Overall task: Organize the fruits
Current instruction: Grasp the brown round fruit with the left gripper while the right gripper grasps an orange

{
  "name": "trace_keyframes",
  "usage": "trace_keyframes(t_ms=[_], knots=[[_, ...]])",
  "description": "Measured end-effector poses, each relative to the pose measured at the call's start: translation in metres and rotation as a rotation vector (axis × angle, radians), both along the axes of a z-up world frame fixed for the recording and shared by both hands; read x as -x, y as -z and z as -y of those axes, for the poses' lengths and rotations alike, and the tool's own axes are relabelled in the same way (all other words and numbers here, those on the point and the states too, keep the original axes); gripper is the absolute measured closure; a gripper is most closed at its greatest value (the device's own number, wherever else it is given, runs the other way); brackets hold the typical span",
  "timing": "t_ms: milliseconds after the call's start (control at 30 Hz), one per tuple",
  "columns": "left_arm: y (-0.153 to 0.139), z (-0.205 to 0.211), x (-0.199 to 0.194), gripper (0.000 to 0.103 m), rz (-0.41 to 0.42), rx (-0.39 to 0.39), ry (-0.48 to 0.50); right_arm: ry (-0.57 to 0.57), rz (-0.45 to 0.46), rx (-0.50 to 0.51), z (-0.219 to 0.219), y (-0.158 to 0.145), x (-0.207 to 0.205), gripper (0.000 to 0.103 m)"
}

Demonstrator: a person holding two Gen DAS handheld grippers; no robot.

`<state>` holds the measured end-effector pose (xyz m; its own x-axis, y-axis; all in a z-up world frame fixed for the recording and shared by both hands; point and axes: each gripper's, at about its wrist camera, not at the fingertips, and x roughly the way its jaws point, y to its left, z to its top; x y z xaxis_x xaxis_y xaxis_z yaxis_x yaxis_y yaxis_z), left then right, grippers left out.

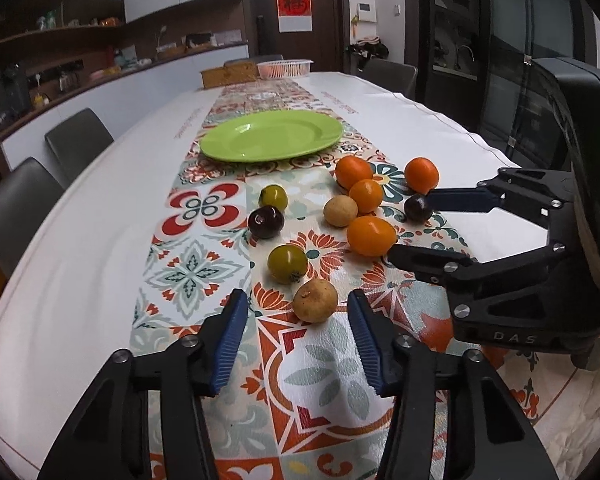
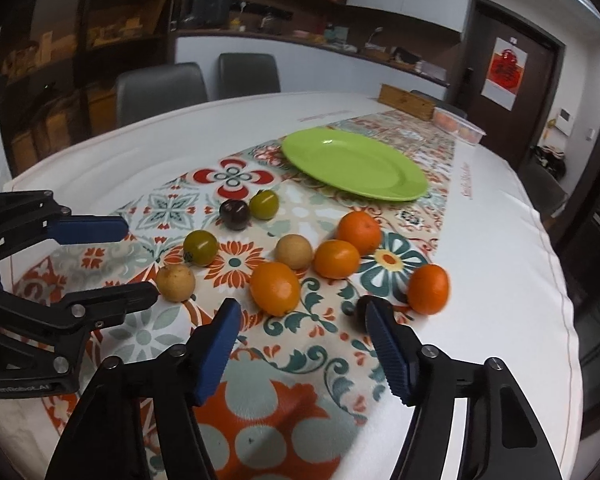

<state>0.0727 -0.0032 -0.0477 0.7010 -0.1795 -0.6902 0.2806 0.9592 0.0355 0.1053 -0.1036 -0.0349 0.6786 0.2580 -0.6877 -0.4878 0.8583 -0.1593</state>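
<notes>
Several loose fruits lie on a patterned runner in front of an empty green plate [image 1: 271, 135] [image 2: 354, 163]. My left gripper [image 1: 298, 304] is open, its fingers either side of a tan round fruit [image 1: 315, 300] [image 2: 175, 283]. My right gripper [image 2: 302, 314] [image 1: 410, 226] is open and empty, low over the table. An orange [image 2: 275, 288] [image 1: 371, 235] lies just beyond its fingertips, and a dark plum [image 2: 360, 307] [image 1: 418, 207] sits by its right finger. Other oranges [image 1: 354, 172], green tomatoes [image 1: 287, 263], a second plum [image 1: 265, 221] and a second tan fruit [image 1: 340, 211] lie around.
The white tablecloth [image 1: 100, 208] covers a long table with grey chairs [image 1: 78, 140] along the left. At the far end stand a wooden box [image 1: 228, 76] and a pink basket [image 1: 284, 68]. A counter and a door lie beyond.
</notes>
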Motion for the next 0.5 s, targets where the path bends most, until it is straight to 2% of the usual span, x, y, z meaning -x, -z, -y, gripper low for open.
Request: trace_keyframes(t_ms=[167, 333, 500], knots=[[0.006, -0.001, -0.006, 0.061, -0.046, 0.038, 0.022, -0.022, -0.032, 0.0, -0.004, 0.006, -0.009, 0.052], [0.007, -0.001, -0.012, 0.061, -0.068, 0.057, 0.029, -0.04, -0.046, -0.005, -0.008, 0.007, -0.016, 0.052], [0.009, -0.001, -0.02, 0.069, -0.104, 0.077, 0.023, -0.045, -0.082, -0.028, -0.01, 0.01, -0.025, 0.059]])
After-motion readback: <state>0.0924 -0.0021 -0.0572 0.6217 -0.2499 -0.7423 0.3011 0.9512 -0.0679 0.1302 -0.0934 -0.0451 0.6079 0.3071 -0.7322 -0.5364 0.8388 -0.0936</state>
